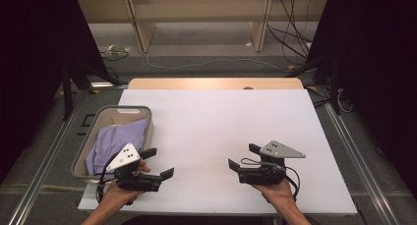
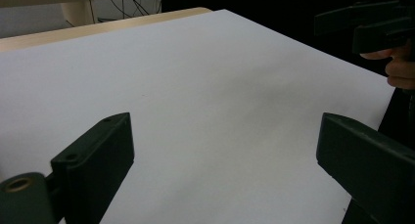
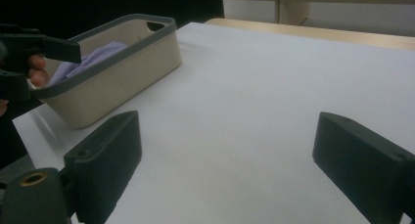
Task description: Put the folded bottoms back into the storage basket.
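Two grippers poised over a bare white table [image 1: 216,122], both empty.
Left gripper [image 1: 156,162] and right gripper [image 1: 242,156] face inward, jaws spread, likely readied; a bin [image 1: 116,109] holding lilac cloth [image 1: 115,139] sits just left of the left gripper.

I'm working in what looks like a lab recording bay: black curtains [image 1: 29,63] flank a white tabletop [image 1: 216,122], loose cables [image 1: 290,33] trail across the grey floor [image 1: 206,50], aluminium rails [image 1: 359,161] run alongside.
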